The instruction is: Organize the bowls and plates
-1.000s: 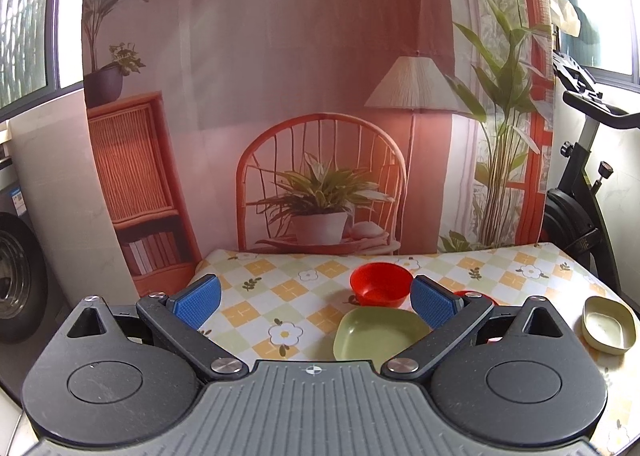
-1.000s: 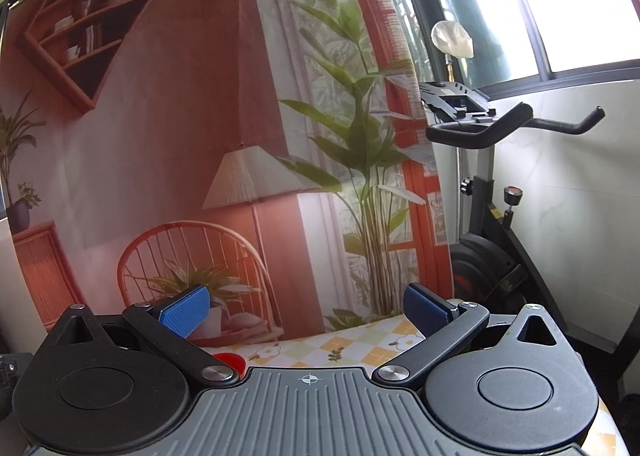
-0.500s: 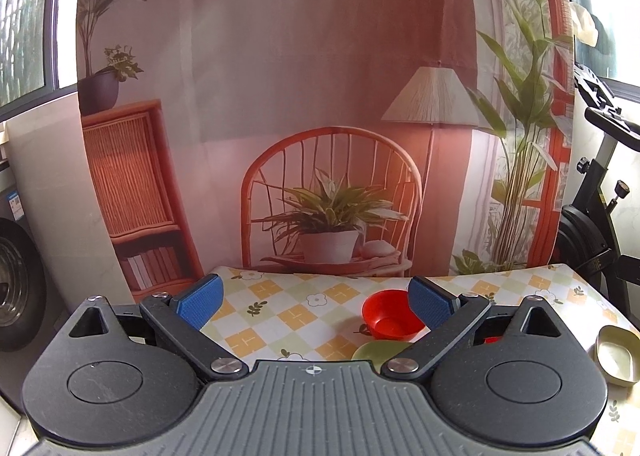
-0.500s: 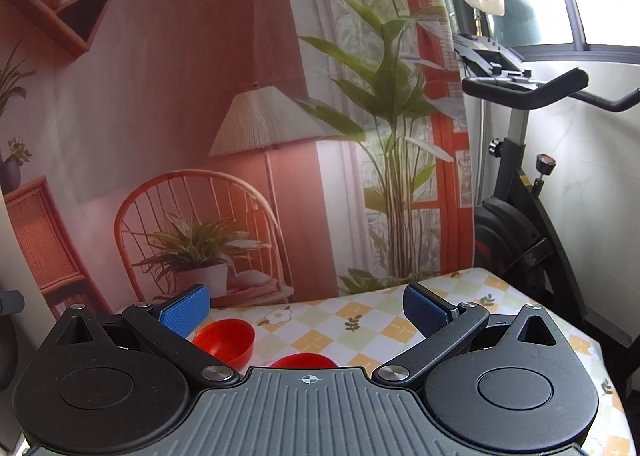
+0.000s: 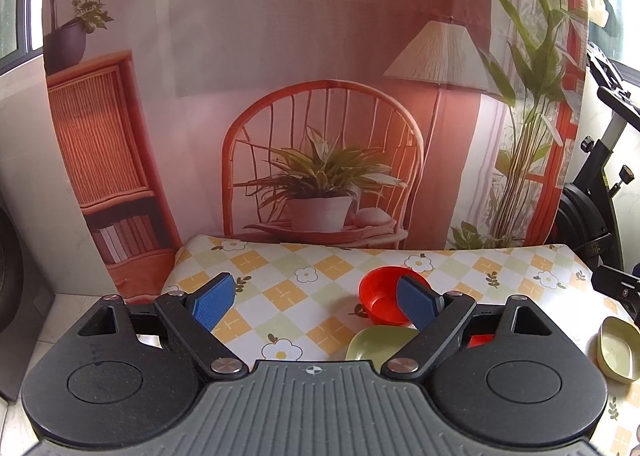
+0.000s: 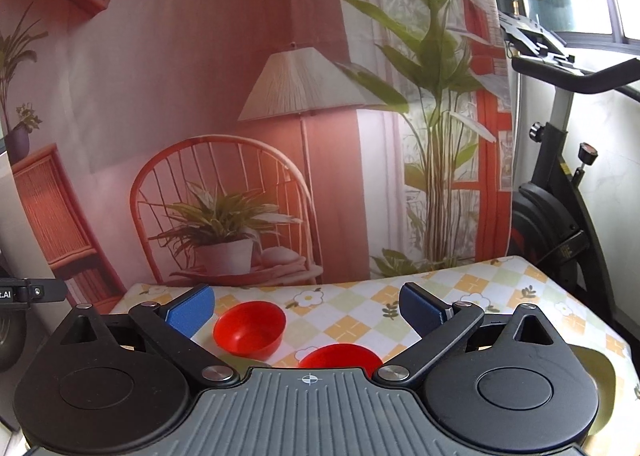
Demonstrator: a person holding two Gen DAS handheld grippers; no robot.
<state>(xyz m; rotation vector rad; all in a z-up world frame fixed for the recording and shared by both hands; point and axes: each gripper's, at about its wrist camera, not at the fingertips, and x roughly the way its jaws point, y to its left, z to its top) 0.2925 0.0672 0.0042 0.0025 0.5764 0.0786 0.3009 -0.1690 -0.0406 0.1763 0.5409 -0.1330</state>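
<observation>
A red bowl (image 5: 380,298) stands on the checked tablecloth (image 5: 304,276), partly behind my left gripper's right finger. A green square plate (image 5: 376,344) lies just in front of it, and a small green dish (image 5: 618,348) sits at the right edge. My left gripper (image 5: 316,302) is open and holds nothing. In the right wrist view the same red bowl (image 6: 250,328) shows between the fingers, with a red plate or bowl (image 6: 340,356) nearer and half hidden by the gripper body. A green dish (image 6: 600,380) peeks out at the right. My right gripper (image 6: 308,308) is open and empty.
A printed backdrop (image 5: 320,96) of a chair, plant and lamp hangs behind the table. An exercise bike (image 6: 560,216) stands off the table's right side. Part of the other gripper (image 5: 618,288) juts in at the right of the left wrist view.
Both cameras have tilted down and shifted, bringing the table and dishes into the right view. The left view has panned right then dipped. Both grippers stay open.
</observation>
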